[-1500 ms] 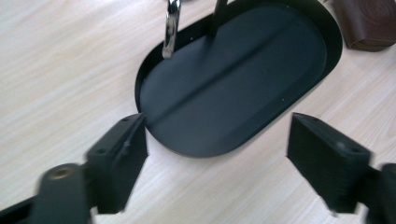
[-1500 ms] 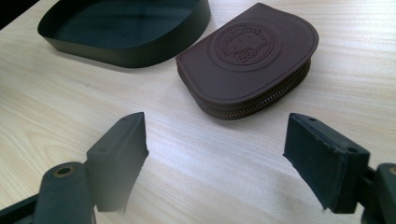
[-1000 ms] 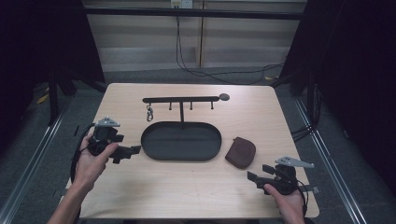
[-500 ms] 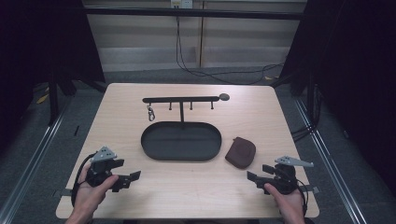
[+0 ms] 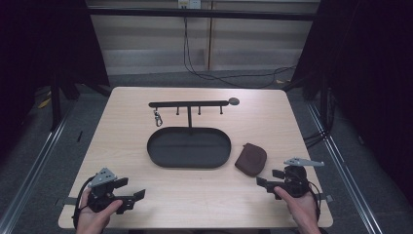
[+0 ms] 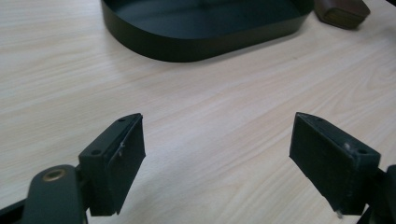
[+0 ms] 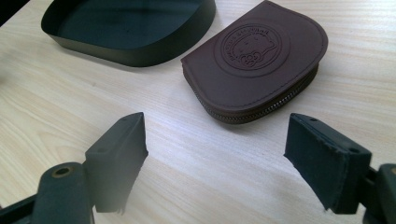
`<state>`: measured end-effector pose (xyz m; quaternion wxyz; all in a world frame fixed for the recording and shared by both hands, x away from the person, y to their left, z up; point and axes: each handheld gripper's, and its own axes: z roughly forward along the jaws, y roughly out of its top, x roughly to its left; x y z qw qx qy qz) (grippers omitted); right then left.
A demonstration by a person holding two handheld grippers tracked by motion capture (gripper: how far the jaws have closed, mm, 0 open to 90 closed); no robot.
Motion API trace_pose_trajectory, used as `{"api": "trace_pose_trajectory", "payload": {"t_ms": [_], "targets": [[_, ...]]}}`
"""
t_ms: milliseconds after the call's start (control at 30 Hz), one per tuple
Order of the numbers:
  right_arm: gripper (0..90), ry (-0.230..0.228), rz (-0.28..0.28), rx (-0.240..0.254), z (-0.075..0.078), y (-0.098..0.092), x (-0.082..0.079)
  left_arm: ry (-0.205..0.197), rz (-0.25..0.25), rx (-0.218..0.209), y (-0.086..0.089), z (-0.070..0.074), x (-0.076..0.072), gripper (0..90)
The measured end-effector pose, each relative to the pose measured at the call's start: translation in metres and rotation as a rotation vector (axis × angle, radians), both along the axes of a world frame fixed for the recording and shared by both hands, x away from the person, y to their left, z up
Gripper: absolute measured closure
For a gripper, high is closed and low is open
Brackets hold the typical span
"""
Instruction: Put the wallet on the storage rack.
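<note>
High view: both claws rest at the near edge of the surface (image 5: 122,146), jaws spread wide and holding nothing. The right claw (image 5: 265,183) sits nearest the brown zip pouch (image 5: 251,159), which lies flat just beside the right end of the black oval tray (image 5: 160,160), apart from it. By my reading nothing is gripped yet, so the handling is all to come. The left claw (image 5: 138,196) is well apart from the pouch. In the right gripper view, the pouch (image 7: 254,58) turns its rounded zipped edge toward the claw, straight edge toward the tray; its long axis runs along that straight edge.
</note>
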<state>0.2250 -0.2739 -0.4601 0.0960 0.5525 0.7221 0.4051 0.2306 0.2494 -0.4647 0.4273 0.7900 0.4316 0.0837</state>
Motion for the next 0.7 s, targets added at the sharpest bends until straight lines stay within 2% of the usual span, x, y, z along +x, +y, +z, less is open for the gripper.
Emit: {"api": "trace_pose_trajectory", "payload": {"t_ms": [133,233,300,333,433,600,633,700], "targets": [[19.5,0.026,0.015,-0.03,0.009,0.005,0.012,0.011,-0.028,0.023,-0.005,-0.002,0.0,16.6],[23.3,0.059,0.029,-0.046,0.015,0.009,0.02,0.005,-0.039,0.031,-0.008,-0.002,-0.001,16.7],[24.0,0.061,0.035,-0.043,0.017,0.01,0.023,0.004,-0.041,0.035,-0.008,-0.002,-0.002,16.7],[24.9,0.079,0.033,-0.042,0.02,0.012,0.029,0.003,-0.046,0.038,-0.009,-0.001,-0.002,16.7],[28.3,0.102,0.043,-0.043,0.023,0.012,0.038,0.004,-0.052,0.045,-0.009,-0.002,-0.002,16.7],[29.1,0.134,0.044,-0.067,0.026,0.012,0.05,0.011,-0.055,0.043,-0.009,-0.002,-0.001,16.7],[30.5,0.158,0.039,-0.083,0.025,0.011,0.057,0.012,-0.051,0.044,-0.008,-0.002,0.0,16.7],[31.2,0.171,0.038,-0.096,0.025,0.011,0.061,0.01,-0.051,0.045,-0.008,-0.001,0.0,16.7]]}}
